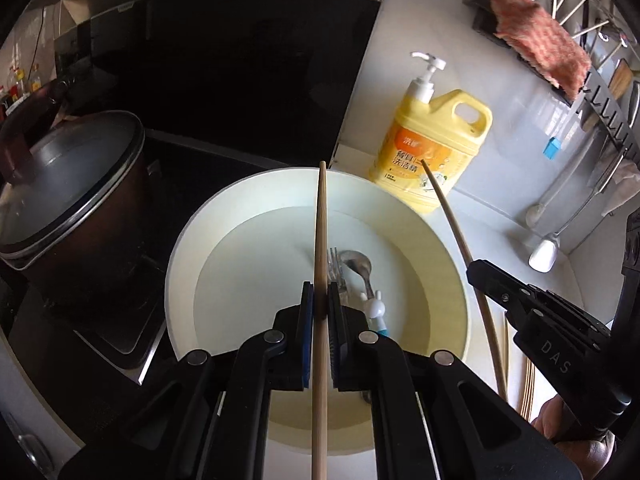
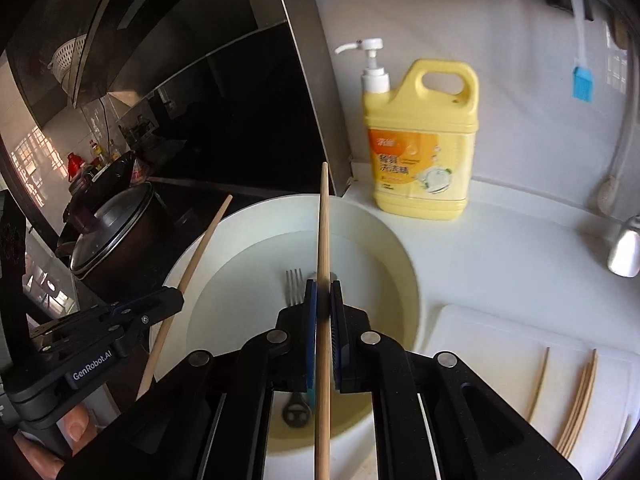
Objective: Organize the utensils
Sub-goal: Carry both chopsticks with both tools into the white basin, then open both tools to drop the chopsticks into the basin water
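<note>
Left wrist: both grippers (image 1: pixel 320 300) (image 2: pixel 323 296) clamp chopsticks (image 1: pixel 321 240) (image 2: pixel 324 240) over bowl (image 1: pixel 440 248); detergent bottle (image 1: pixel 434 148) behind, pot (image 1: pixel 68 192) left.

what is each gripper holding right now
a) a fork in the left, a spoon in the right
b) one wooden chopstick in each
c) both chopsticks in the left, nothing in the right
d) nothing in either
b: the left gripper is shut on one chopstick, and the right gripper is shut on another chopstick, both above the white bowl where the fork lies.

Both wrist cameras are looking down and forward along their tools, close above the white bowl (image 1: pixel 208 236). Both are sharing the bowl (image 2: pixel 400 264), the yellow soap bottle (image 1: pixel 436 148) and the pot (image 2: pixel 116 232).
</note>
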Demonstrator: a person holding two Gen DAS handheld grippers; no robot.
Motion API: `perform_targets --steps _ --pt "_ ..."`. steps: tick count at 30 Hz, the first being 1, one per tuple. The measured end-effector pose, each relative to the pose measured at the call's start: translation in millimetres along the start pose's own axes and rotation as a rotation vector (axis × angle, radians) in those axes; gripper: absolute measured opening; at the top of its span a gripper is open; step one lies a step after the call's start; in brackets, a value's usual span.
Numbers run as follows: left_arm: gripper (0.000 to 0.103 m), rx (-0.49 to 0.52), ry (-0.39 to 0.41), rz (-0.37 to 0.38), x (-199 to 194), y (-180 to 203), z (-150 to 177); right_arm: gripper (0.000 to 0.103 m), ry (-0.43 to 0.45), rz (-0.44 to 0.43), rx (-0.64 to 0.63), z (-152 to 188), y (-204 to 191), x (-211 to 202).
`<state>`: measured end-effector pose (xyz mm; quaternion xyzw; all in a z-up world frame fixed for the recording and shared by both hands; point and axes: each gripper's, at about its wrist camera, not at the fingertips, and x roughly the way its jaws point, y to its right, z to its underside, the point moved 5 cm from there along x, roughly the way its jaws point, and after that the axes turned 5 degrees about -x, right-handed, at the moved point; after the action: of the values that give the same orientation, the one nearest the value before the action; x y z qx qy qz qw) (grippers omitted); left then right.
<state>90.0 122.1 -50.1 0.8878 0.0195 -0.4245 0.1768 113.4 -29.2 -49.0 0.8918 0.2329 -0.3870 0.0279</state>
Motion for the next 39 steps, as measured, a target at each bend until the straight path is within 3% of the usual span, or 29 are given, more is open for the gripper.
perform_targets --steps 10,22,24,26,27,31,34,39 --pt "0.007 -0.030 -0.124 0.026 52.0 -27.4 -5.7 0.006 -0.167 -0.016 0.051 2.4 -12.9 76.2" --pt "0.008 -0.025 -0.226 -0.006 80.0 -31.2 4.3 0.007 -0.248 -0.010 0.071 9.9 -13.0 99.9" --pt "0.022 -0.031 -0.233 -0.023 77.8 -32.8 4.6 0.009 -0.245 0.004 0.078 9.6 -8.7 95.7" --pt "0.056 -0.035 -0.207 -0.053 71.3 -34.9 1.3 0.009 -0.226 0.013 0.086 7.3 -5.1 89.5" --pt "0.061 -0.033 -0.184 -0.068 66.4 -36.7 -0.1 0.010 -0.218 0.020 0.084 6.5 -3.3 86.2" --pt "0.068 -0.014 -0.147 -0.120 52.8 -38.0 -4.8 0.025 -0.192 0.024 0.090 5.6 1.3 72.6" --pt "0.078 -0.028 -0.139 -0.133 44.6 -40.2 -3.9 0.028 -0.184 0.012 0.090 8.3 0.5 64.5" --pt "0.081 -0.012 -0.129 -0.148 30.2 -34.0 4.6 0.039 -0.148 -0.005 0.091 14.4 0.5 37.8"
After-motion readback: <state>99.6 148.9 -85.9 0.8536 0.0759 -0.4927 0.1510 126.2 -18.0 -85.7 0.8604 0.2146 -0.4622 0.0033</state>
